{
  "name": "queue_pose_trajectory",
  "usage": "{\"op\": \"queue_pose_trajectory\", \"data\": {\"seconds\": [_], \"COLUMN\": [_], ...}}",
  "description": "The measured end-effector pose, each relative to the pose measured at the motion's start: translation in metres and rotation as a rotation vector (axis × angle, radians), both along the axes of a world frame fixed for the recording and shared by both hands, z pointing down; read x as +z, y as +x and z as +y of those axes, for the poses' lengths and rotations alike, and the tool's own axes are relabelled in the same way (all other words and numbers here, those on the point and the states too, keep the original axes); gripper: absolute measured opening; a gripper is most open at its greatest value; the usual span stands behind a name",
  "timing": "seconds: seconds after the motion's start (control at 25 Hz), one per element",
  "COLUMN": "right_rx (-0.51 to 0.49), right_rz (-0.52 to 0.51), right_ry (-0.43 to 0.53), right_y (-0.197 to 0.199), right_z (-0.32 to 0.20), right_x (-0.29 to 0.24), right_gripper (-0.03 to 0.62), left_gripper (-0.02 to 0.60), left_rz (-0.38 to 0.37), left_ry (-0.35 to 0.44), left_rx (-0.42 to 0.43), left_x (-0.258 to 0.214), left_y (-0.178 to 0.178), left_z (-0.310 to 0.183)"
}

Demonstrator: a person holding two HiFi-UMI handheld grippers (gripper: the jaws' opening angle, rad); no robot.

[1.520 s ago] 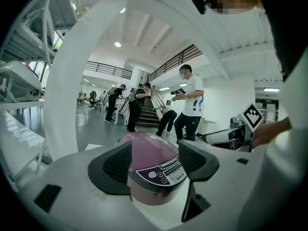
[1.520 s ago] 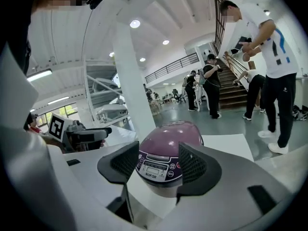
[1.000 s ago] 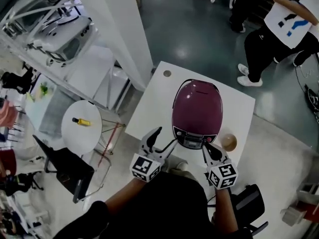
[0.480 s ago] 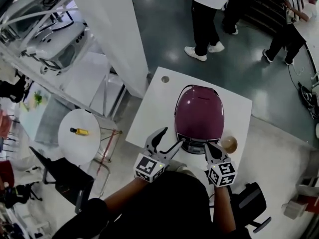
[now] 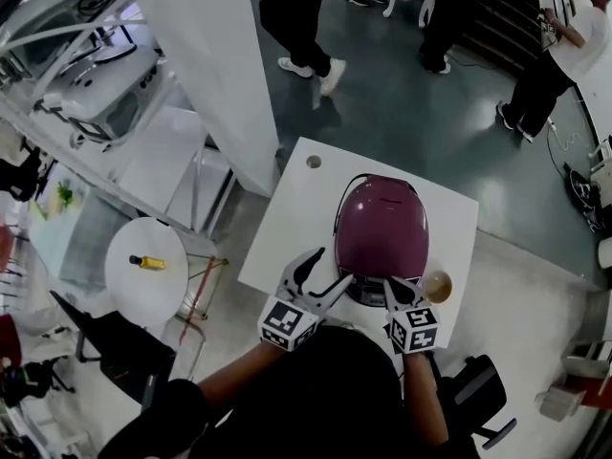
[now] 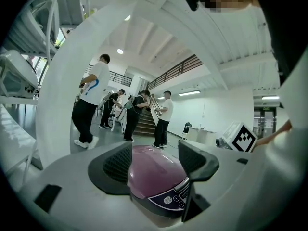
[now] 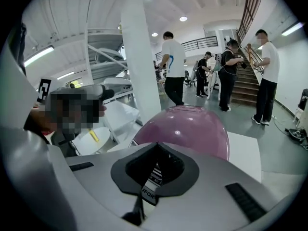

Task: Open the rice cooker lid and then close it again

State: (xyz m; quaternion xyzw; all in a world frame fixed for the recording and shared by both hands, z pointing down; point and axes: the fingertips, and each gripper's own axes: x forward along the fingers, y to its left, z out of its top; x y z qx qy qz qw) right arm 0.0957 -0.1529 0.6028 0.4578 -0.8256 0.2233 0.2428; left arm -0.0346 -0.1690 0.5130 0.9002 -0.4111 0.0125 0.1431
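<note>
A purple rice cooker (image 5: 381, 229) stands on a white table (image 5: 292, 232) with its lid down and its dark control panel (image 5: 366, 292) facing me. My left gripper (image 5: 322, 272) is open just left of the cooker's front, touching nothing. In the left gripper view the cooker (image 6: 153, 170) shows between the spread fingers (image 6: 111, 166) of the left gripper (image 6: 154, 165). My right gripper (image 5: 391, 286) is shut at the cooker's front right edge, by the panel. In the right gripper view the right gripper (image 7: 157, 144) has its tips together, empty, with the purple lid (image 7: 192, 128) close beyond.
A beige cup (image 5: 437, 285) sits on the table right of the cooker. A small round thing (image 5: 314, 162) lies at the far left corner. Left of the table are a white pillar (image 5: 210, 75), a round side table (image 5: 143, 275) and a black chair (image 5: 120, 344). People (image 5: 296, 17) walk behind.
The right gripper has shut and dropped forward against the cooker's front. The left gripper has edged closer to the cooker. People in the background have walked across.
</note>
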Motion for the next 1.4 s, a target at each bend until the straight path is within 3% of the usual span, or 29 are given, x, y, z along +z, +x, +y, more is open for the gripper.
{"op": "queue_pose_trajectory", "data": {"seconds": [0.28,0.6,1.0,1.4], "right_rx": [-0.018,-0.015,-0.013,-0.033], "right_rz": [0.072,0.093,0.101,0.12], "right_ry": [-0.088,-0.112,-0.119,-0.063], "right_y": [-0.002,-0.002,0.002,0.003], "right_z": [-0.001,-0.002,0.0,-0.001], "right_x": [0.028,0.039,0.041,0.04], "right_gripper": [0.0,0.0,0.0,0.0], "left_gripper": [0.279,0.279,0.279,0.279], "left_rz": [0.001,0.012,0.003,-0.003], "left_ry": [-0.009,-0.025,-0.03,-0.056], "left_rx": [0.008,0.01,0.005,0.002], "left_x": [0.004,0.006,0.013,0.016], "left_y": [-0.003,-0.001,0.001,0.006], "left_z": [-0.012,-0.022,-0.025,-0.019]}}
